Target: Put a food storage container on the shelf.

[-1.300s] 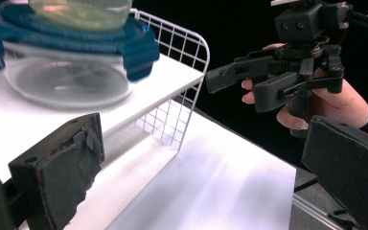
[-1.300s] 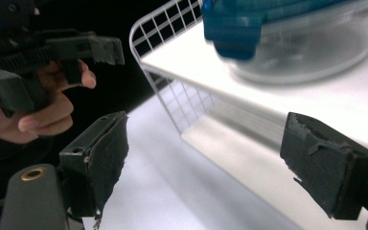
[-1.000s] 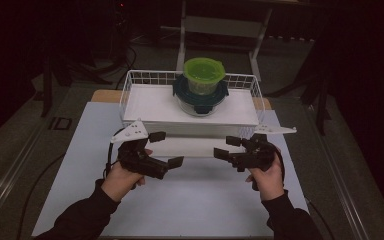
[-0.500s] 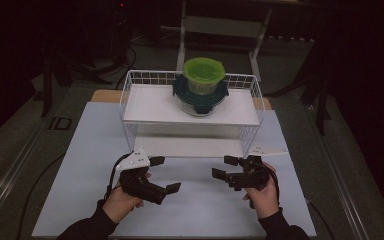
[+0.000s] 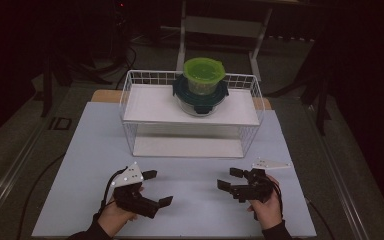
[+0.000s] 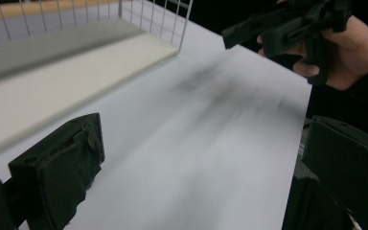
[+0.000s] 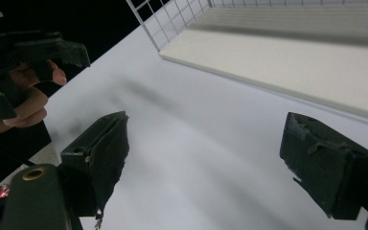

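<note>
A white wire rack (image 5: 130, 115) stands at the back of the table. On its top shelf rests a clear container with a dark teal lid (image 5: 200, 95), and a smaller green-lidded container (image 5: 203, 72) is stacked on that. My left gripper (image 5: 157, 188) hovers low over the white table near the front left, open and holding nothing. My right gripper (image 5: 230, 179) is at the front right, open too, its jaws pointing toward the left one. The left gripper view carries the right gripper (image 6: 287, 28) in a hand at top right. In the right gripper view the left gripper (image 7: 33, 52) appears at upper left.
The white tabletop (image 5: 195, 200) spreads between the two grippers. The rack's lower shelf (image 5: 185, 147) is a bare white board. A dark floor and stand legs (image 5: 182, 35) lie beyond the table's far edge.
Both grippers have drawn back toward the person, away from the rack to the front of the table. Both stay open. The containers have not moved.
</note>
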Demonstrator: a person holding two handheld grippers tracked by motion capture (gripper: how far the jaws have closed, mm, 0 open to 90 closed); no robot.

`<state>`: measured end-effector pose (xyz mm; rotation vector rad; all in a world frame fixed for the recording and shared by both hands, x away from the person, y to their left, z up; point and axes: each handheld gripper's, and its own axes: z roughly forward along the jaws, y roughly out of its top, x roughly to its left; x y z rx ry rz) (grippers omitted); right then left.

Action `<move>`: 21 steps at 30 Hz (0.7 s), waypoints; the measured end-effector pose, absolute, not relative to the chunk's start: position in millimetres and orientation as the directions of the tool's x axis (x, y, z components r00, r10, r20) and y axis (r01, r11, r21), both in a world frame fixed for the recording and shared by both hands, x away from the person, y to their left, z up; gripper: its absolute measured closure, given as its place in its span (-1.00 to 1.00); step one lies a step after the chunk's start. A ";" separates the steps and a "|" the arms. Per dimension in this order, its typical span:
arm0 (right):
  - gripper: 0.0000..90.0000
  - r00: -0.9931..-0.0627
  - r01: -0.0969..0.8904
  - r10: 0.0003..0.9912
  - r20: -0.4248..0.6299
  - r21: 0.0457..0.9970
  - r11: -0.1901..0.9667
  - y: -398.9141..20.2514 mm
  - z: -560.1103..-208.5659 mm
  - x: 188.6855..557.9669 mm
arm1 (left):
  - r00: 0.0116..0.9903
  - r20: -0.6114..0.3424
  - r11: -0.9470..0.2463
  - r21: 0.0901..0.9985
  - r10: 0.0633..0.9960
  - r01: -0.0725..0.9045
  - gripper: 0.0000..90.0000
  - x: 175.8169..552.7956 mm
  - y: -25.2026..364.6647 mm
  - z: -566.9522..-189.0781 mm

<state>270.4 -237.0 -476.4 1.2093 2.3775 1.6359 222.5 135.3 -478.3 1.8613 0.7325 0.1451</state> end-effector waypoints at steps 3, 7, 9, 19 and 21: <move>-0.63 -0.696 0.581 0.606 0.385 0.799 0.159 -239.7 -481.6 265.5 | 0.801 -0.222 -0.244 0.878 0.556 0.412 -1.00 218.4 136.5 -484.3; -0.63 -0.689 0.573 0.619 0.377 0.806 0.147 -244.0 -485.6 259.3 | 0.800 -0.211 -0.246 0.880 0.561 0.405 -1.00 216.0 138.9 -486.8; -0.63 -0.683 0.577 0.626 0.375 0.803 0.149 -250.3 -490.1 252.8 | 0.795 -0.215 -0.223 0.889 0.568 0.399 -1.00 214.1 145.4 -489.3; -0.63 -0.640 0.590 0.669 0.378 0.799 0.114 -269.8 -495.1 244.8 | 0.790 -0.194 -0.238 0.888 0.582 0.393 -1.00 205.4 158.0 -495.4; -0.63 -0.637 0.589 0.671 0.379 0.801 0.107 -272.0 -495.0 243.0 | 0.785 -0.187 -0.236 0.890 0.591 0.390 -1.00 203.1 160.7 -495.8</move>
